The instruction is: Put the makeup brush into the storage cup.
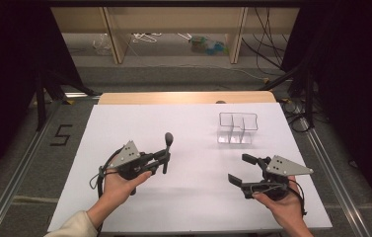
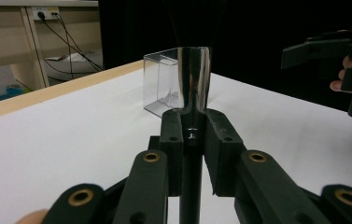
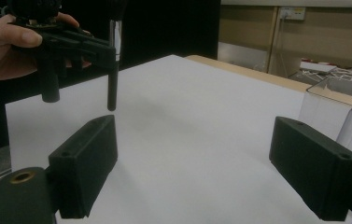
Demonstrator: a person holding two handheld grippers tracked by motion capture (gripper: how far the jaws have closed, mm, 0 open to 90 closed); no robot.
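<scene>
My left gripper (image 1: 164,159) is shut on a dark-handled brush (image 1: 168,140), which it holds upright above the left half of the white table (image 1: 193,207). In the left gripper view the pads (image 2: 171,135) clamp the brush's thin handle just under its shiny metal ferrule (image 2: 193,77), with black bristles above. A clear plastic box with compartments (image 1: 238,127) stands at the far right of the table, ahead of the brush (image 2: 160,86). My right gripper (image 1: 241,170) hovers open over the near right, nothing between its jaws (image 3: 192,158). From there I see the brush handle (image 3: 112,86) hanging free.
The white sheet ends at a wooden table edge (image 1: 183,97) at the back. Dark curtains flank both sides. Beyond the table stand wooden shelves (image 1: 119,34) with cables on the floor. A "5" mark (image 1: 61,135) lies on the floor at left.
</scene>
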